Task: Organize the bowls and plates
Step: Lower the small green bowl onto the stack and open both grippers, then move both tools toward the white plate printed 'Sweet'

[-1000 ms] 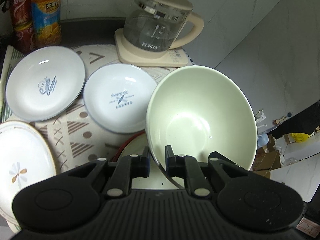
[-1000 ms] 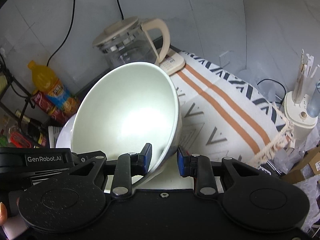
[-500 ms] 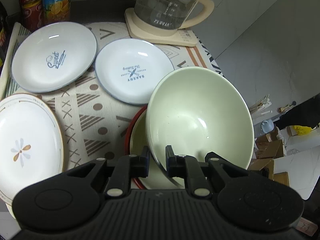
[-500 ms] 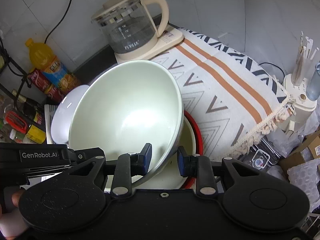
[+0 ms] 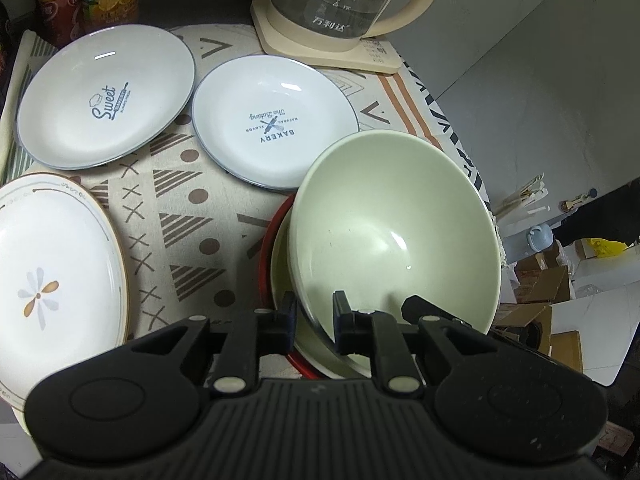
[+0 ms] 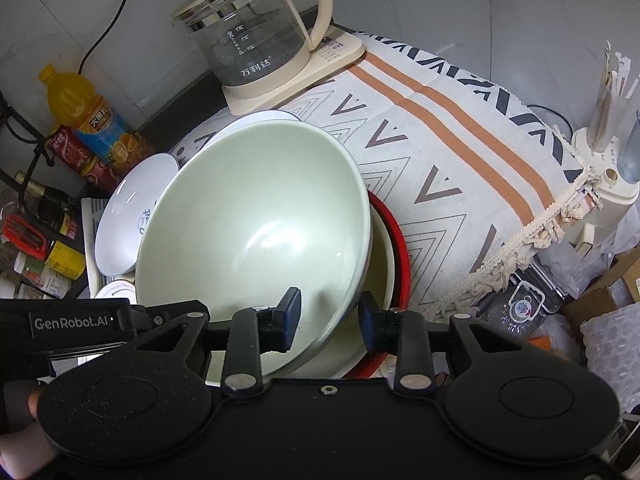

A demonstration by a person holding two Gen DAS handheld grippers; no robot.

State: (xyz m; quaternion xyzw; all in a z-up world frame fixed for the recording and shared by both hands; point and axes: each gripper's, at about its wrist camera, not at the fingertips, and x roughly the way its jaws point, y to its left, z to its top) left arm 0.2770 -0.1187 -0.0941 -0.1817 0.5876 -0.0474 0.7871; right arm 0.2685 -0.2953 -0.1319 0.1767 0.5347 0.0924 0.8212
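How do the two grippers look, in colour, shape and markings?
The left gripper is matte black, with a ribbed body, two round discs and pale rivets. The right gripper is black too, smooth and speckled, with blue pads. White lettering "GenRobot.AI" shows on the left one's side in the right wrist view.

"Sweet" on one plate (image 5: pixel 106 96), "BAKERY" on another plate (image 5: pixel 274 122), "GenRobot.AI" on the left claw (image 6: pixel 72 323).
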